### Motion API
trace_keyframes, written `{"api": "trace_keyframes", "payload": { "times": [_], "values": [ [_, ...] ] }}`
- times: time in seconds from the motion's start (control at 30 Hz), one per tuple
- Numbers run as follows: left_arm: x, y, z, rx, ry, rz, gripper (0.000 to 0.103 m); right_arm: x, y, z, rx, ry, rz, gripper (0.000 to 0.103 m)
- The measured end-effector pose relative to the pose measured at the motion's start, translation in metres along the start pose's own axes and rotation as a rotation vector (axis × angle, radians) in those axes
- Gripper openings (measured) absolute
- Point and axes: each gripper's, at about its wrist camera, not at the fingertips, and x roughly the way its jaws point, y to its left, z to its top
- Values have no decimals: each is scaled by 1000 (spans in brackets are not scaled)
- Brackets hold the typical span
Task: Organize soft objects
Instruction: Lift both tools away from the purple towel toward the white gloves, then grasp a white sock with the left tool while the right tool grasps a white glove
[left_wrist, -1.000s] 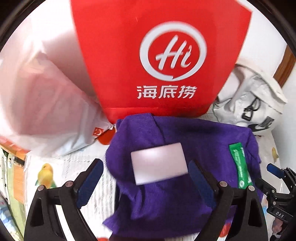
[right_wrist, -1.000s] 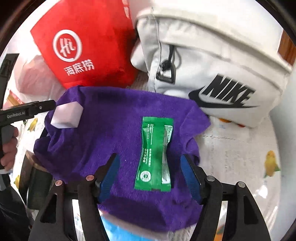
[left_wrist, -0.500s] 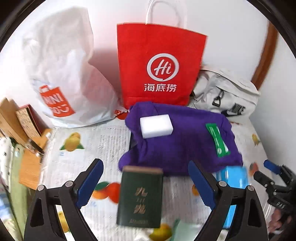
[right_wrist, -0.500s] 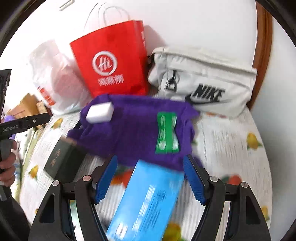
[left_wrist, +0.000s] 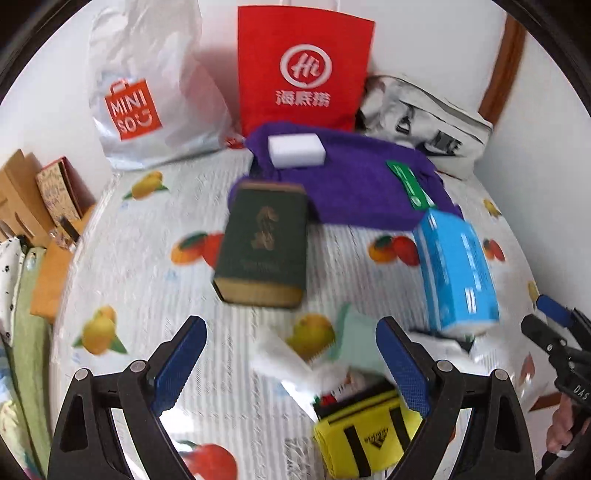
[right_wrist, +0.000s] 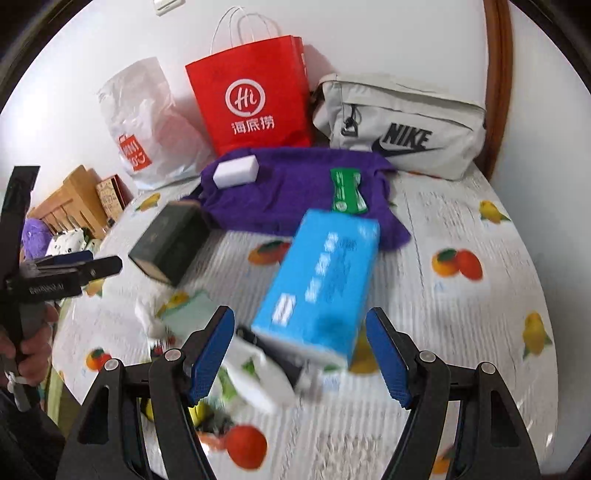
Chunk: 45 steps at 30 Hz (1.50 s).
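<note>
Both grippers' fingers stand spread, pinching nothing — left gripper (left_wrist: 291, 362), right gripper (right_wrist: 301, 354). On the fruit-print quilted surface (right_wrist: 461, 332), a fuzzy purple cloth (right_wrist: 295, 184) lies rumpled by the bags, carrying a white foam block (right_wrist: 235, 171) and a glossy green sachet (right_wrist: 345, 190). Items nearest the fingers are blurred — hard to make out.

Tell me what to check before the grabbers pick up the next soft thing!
1. Left gripper open with nothing between its jaws: ok.
2. Right gripper open and holding nothing: ok.
3. Purple cloth free to lift: not ok; a white sponge and a green packet lie on it.
4. Blue box off the cloth: not ok; its far end overlaps the cloth's edge.
5. Red bag upright at the back: ok.
6. What the pale soft things near the left gripper are: cannot tell, too blurred.
</note>
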Motion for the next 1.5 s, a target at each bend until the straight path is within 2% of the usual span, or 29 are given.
{"api": "trace_keyframes", "payload": {
  "times": [0.17,0.3,0.43,0.6,0.67,0.73,0.77,0.8,0.9,1.1,1.33,1.5],
  "values": [
    [14,-4,-26,29,6,-26,94,-12,4,-25,-11,3,-10,73],
    [37,-6,-39,59,32,-10,94,-17,5,-41,-3,-9,-18,73],
    [57,-2,-44,67,68,-51,94,-16,0,-50,28,-4,-17,73],
    [72,-5,-46,107,78,-24,93,-8,-5,-54,57,22,-20,73],
    [76,-7,-45,126,76,-19,83,-2,-4,-53,57,34,-17,73],
    [74,-8,-45,143,70,-37,55,5,-2,-52,49,48,-14,73],
    [73,-7,-45,144,69,-51,50,7,0,-51,45,53,-12,73],
    [72,-6,-45,144,68,-62,39,8,2,-51,38,56,-6,73],
    [67,-4,-45,146,61,-69,29,13,9,-50,15,56,13,73],
    [54,7,-49,128,40,-31,27,26,25,-45,-3,72,96,73],
    [47,24,-54,75,41,-21,26,53,60,-27,-98,76,178,73],
    [48,31,-57,55,46,-38,26,89,69,-28,-96,155,208,73]
  ]
}}
